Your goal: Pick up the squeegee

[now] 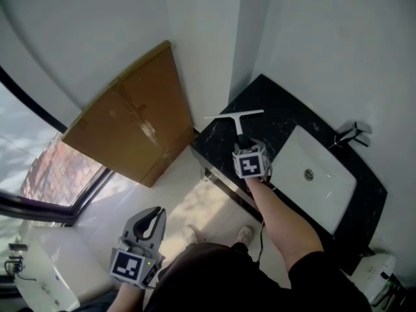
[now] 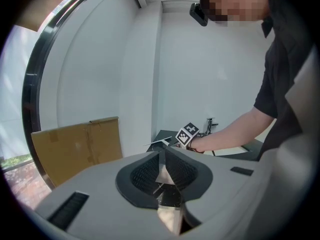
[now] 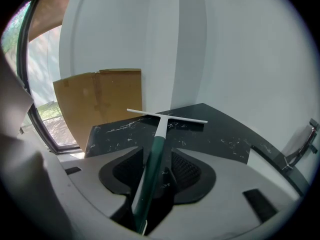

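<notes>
The squeegee (image 1: pixel 238 123) lies on the black counter (image 1: pixel 279 109), its white blade at the far end and its green handle pointing back at me. My right gripper (image 1: pixel 242 143) is lowered over the handle. In the right gripper view the handle (image 3: pixel 156 144) runs between the open jaws of that gripper (image 3: pixel 157 158), and the pads stand off it on both sides. My left gripper (image 1: pixel 152 218) hangs low over the floor, far from the counter. Its jaws (image 2: pixel 164 156) are shut with nothing in them.
A white sink (image 1: pixel 312 174) with a faucet (image 1: pixel 353 134) is set into the counter right of the squeegee. A large cardboard sheet (image 1: pixel 130 129) leans on the white wall to the left. A dark-framed window (image 1: pixel 39 174) runs along the far left.
</notes>
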A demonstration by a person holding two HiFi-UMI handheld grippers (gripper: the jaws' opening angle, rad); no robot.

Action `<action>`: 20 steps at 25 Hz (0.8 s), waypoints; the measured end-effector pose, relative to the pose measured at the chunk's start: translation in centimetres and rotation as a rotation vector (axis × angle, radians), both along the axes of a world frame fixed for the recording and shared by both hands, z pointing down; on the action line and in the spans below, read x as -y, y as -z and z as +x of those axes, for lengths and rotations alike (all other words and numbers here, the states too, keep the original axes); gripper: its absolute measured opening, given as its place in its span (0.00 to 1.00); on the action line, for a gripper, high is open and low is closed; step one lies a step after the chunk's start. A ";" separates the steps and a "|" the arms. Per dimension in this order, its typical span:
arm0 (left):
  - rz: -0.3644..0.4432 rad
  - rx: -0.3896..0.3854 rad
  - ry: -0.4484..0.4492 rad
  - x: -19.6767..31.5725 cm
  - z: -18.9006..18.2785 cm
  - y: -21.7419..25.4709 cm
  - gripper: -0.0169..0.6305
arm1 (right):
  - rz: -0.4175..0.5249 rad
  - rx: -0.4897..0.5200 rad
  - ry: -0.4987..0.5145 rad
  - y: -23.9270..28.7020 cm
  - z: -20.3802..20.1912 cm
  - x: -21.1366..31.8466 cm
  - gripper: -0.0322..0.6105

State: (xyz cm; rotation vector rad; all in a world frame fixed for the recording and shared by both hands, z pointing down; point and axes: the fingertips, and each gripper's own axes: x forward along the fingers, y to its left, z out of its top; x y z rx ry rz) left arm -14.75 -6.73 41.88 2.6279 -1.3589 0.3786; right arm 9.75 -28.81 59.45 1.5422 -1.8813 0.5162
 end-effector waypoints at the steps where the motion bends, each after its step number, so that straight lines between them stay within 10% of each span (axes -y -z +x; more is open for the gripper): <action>1: -0.001 0.002 0.003 0.0 -0.2 0.0 0.09 | -0.010 0.000 -0.004 -0.3 0.0 0.2 0.33; 20: -0.001 0.007 0.031 0.4 -1.1 0.0 0.09 | -0.114 0.047 -0.108 -2.1 1.5 0.8 0.21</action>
